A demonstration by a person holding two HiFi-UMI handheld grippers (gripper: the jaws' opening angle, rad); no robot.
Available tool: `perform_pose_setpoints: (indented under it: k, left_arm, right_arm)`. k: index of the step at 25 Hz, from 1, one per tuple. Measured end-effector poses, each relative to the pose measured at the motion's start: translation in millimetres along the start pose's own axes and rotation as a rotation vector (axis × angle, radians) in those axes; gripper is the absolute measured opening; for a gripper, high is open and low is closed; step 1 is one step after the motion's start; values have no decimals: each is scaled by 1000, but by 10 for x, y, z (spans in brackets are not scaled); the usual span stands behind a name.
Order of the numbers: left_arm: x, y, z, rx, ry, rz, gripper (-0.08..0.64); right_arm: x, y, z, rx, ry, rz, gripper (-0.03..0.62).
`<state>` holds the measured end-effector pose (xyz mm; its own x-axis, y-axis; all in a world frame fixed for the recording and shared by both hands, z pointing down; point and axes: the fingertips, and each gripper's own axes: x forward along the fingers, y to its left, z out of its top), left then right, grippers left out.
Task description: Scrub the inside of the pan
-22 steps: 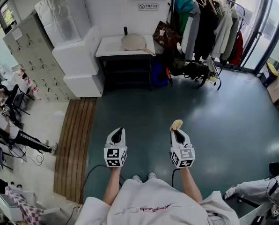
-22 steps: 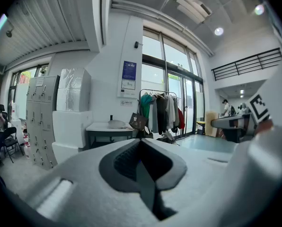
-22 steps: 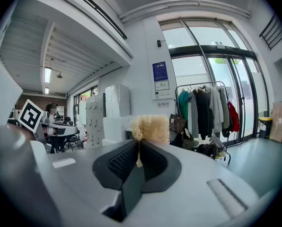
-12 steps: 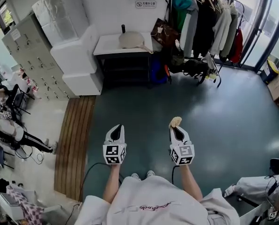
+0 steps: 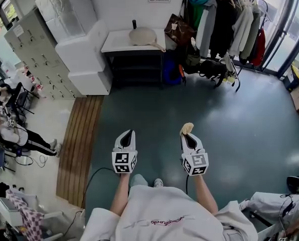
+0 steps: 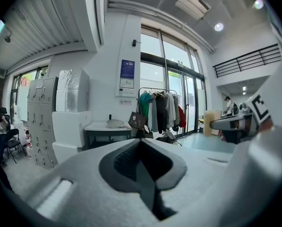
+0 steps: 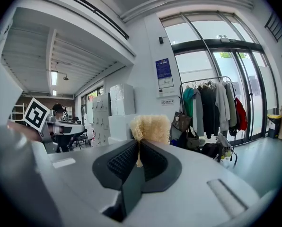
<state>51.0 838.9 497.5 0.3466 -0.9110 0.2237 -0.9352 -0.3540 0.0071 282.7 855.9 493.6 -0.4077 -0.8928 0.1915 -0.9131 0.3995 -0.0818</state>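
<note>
The pan [image 5: 144, 36] is beige and rests on a white table [image 5: 115, 45] against the far wall, its handle pointing right; in the left gripper view the pan [image 6: 115, 123] is a small shape on the same table [image 6: 98, 127]. My left gripper [image 5: 126, 135] hangs over the green floor, far from the table, shut and empty. My right gripper [image 5: 188, 132] is level with it, shut on a tan fibrous scrubber [image 5: 188, 129]. That scrubber [image 7: 149, 128] sticks out past the closed jaws in the right gripper view.
A clothes rack [image 5: 225, 14] with coats stands right of the table, bags [image 5: 209, 69] at its foot. White stacked blocks [image 5: 82, 59] and grey lockers [image 5: 31, 49] are to the left. A wooden strip [image 5: 79, 144] borders the green floor. People sit at far left [image 5: 9, 129].
The head view has shifted slightly, so the table and pan sit a little lower in frame. Both grippers keep their pose and the scrubber stays clamped.
</note>
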Motion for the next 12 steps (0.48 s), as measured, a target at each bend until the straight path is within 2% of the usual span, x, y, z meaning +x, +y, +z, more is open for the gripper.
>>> perform_pose_setpoints:
  k: [12]
  left_arm:
    - [134, -18, 73, 40, 19, -12, 0]
  right_arm:
    - [-30, -163, -24, 31, -12, -14, 23]
